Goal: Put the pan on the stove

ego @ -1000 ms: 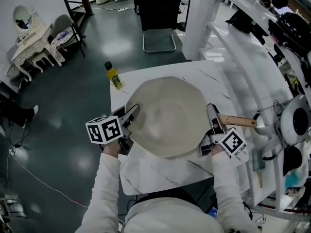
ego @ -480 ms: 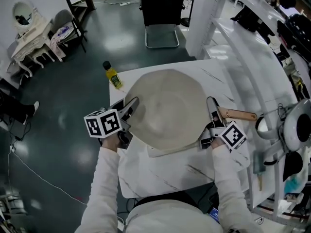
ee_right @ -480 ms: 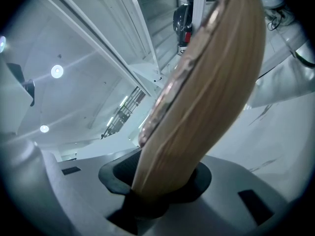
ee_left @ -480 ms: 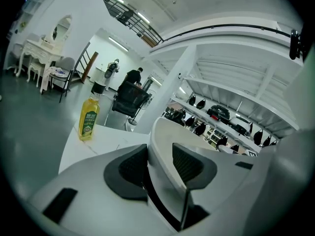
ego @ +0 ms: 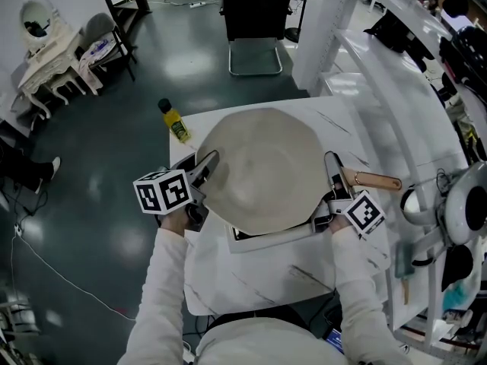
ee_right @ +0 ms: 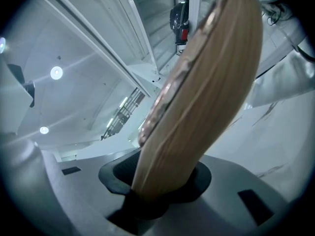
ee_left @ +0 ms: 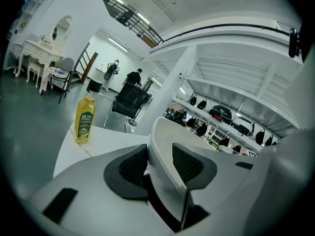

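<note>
Plainly, the pan [ego: 262, 169] is a broad, round, shallow vessel with a pale beige matt surface and no marking on it. A light wooden handle [ego: 377, 180] juts from its right side. In the right gripper view the handle [ee_right: 206, 82] shows a straight grain and a coppery band where it nears the bowl.

The pan sits over the middle of the white marbled counter [ego: 251, 280], above the stove [ego: 262, 238]. Its long axis, bowl to handle, runs across the counter from the person's left to right. The handle points right, toward the shelving.

The left gripper [ego: 207, 166] has its fingers clamped on the pan's left rim. In its own view the left gripper [ee_left: 158, 163] has one dark pad on each side of the pale wall [ee_left: 162, 141]. The right gripper [ego: 332, 167] is closed on the root of the handle, and its own view shows the right gripper [ee_right: 157, 181] with the wood wedged between both pads.

Of the stove only a thin white edge and a dark strip show under the pan's near side; the bowl covers the rest. Whether the pan's base touches the stove or hangs just above it cannot be told. A yellow oil bottle [ego: 176, 122] stands upright near the far left corner, apart from the pan, and shows again in the left gripper view [ee_left: 85, 118]. The handle's tip is cut off in the right gripper view.
</note>
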Motion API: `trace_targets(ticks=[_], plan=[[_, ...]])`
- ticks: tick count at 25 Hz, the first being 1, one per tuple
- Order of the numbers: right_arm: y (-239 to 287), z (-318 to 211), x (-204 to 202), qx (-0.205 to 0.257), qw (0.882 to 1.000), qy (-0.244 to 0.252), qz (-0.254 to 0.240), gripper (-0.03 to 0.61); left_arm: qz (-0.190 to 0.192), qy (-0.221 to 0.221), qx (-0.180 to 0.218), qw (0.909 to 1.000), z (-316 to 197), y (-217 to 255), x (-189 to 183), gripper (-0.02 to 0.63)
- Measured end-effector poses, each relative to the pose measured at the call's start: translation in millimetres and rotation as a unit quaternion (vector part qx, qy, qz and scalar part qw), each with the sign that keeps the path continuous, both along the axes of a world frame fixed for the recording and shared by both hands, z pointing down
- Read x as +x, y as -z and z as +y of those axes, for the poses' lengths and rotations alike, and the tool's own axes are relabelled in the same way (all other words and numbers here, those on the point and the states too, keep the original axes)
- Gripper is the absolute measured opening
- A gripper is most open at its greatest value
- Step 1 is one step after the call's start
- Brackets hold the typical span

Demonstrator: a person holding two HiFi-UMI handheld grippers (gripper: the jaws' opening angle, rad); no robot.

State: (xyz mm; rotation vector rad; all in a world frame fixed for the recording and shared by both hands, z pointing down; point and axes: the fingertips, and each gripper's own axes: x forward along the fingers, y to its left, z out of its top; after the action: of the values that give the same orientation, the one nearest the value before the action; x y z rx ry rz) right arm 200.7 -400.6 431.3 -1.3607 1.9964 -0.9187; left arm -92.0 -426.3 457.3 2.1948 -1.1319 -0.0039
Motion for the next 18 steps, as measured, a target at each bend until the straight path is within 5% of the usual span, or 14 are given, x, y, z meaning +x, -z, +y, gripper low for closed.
trace_targets(ticks=[18], plan=[[-6.5,-5.8,7.4,0.021,1.000,-0.004,0.003,0.160,0.003,0.002,0.028,0.9996,-4.8,-1.8,3.1,0.167]])
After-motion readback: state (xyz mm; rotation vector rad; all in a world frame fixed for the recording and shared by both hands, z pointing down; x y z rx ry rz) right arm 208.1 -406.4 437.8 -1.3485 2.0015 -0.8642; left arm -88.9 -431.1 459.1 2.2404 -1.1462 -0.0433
